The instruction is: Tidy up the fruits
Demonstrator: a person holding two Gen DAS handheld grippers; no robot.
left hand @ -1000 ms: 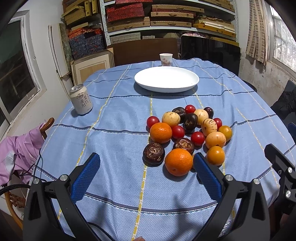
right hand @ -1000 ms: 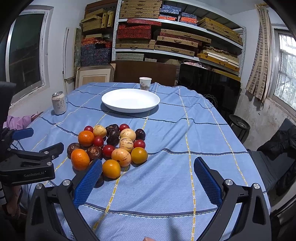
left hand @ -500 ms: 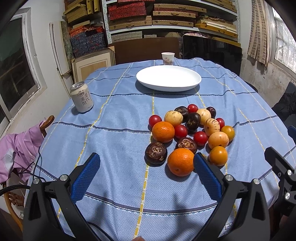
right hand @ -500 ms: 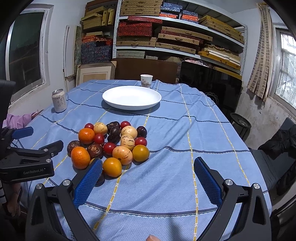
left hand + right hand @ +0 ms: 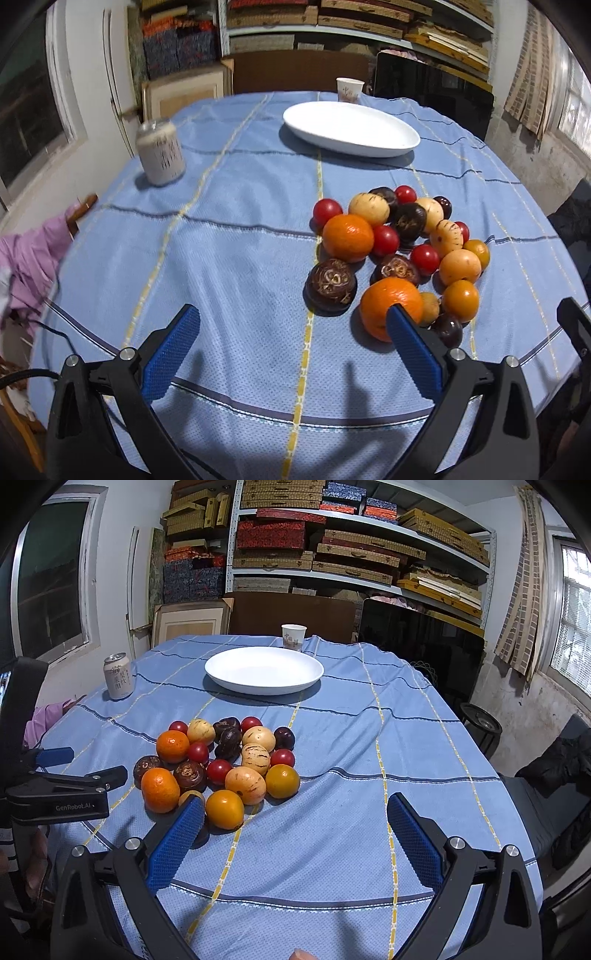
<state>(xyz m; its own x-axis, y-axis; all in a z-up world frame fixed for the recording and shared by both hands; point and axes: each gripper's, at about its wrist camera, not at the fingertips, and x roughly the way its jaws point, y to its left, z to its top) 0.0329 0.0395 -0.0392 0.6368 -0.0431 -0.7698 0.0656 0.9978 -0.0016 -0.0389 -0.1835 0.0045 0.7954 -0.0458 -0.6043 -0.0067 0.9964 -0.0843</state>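
Observation:
A cluster of fruit (image 5: 399,247) lies on the blue tablecloth: oranges (image 5: 390,307), red tomatoes, dark passion fruits (image 5: 330,283), pale striped melons and yellow-orange fruits. It also shows in the right wrist view (image 5: 229,764). An empty white plate (image 5: 351,127) (image 5: 264,669) sits beyond it. My left gripper (image 5: 291,332) is open and empty, its right finger just in front of the near orange. My right gripper (image 5: 295,827) is open and empty, its left finger beside the near yellow fruit (image 5: 224,808). The left gripper's body (image 5: 59,794) shows at the left of the right wrist view.
A drink can (image 5: 160,153) (image 5: 118,675) stands at the left of the table. A paper cup (image 5: 349,88) (image 5: 293,637) stands behind the plate. Shelves of boxes (image 5: 332,546) and a dark screen (image 5: 421,642) back the table. A chair with pink cloth (image 5: 29,254) is at the left edge.
My left gripper has moved forward and swung left, so the fruit sits further right and closer. My right gripper has crept slightly toward the fruit. Both stay open.

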